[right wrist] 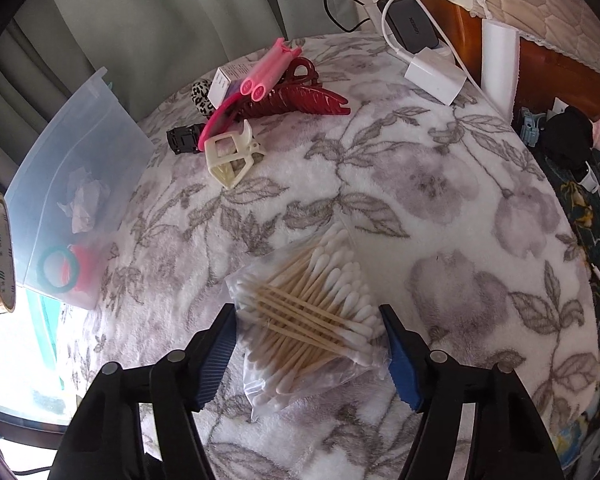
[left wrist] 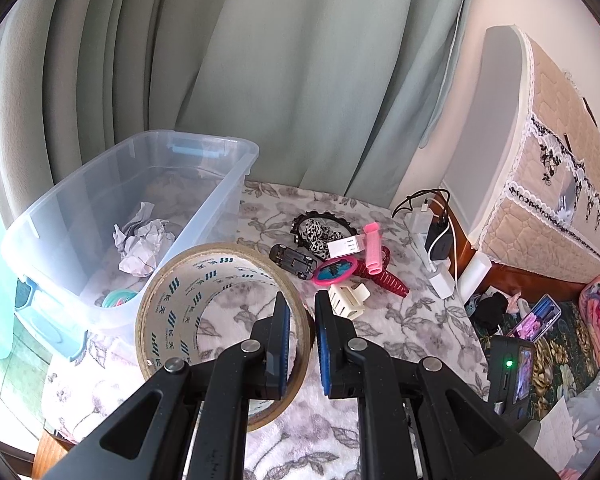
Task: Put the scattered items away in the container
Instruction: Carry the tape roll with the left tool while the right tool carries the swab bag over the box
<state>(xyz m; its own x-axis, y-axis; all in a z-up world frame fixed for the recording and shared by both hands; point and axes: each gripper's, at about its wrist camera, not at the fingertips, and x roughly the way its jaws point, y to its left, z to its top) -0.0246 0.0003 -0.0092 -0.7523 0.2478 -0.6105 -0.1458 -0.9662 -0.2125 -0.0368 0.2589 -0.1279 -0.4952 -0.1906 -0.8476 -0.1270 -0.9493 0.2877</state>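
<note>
Fingers (left wrist: 283, 344) on tape roll (left wrist: 220, 320), clips (left wrist: 348, 300) beyond

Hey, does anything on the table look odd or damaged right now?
Nothing looks damaged or spilled. The hair clips, toy car and other bits lie jumbled in a heap beside the bin, waiting to be tidied. The only crumpled thing is the paper already in the bin.

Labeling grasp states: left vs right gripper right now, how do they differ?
The left gripper has its jaws nearly closed on the wall of the tape roll, holding it upright; the right gripper has its jaws wide open. The left carries its item, while the right only straddles the bag of cotton swabs lying flat on the floral cloth. Both have blue pads.
</note>
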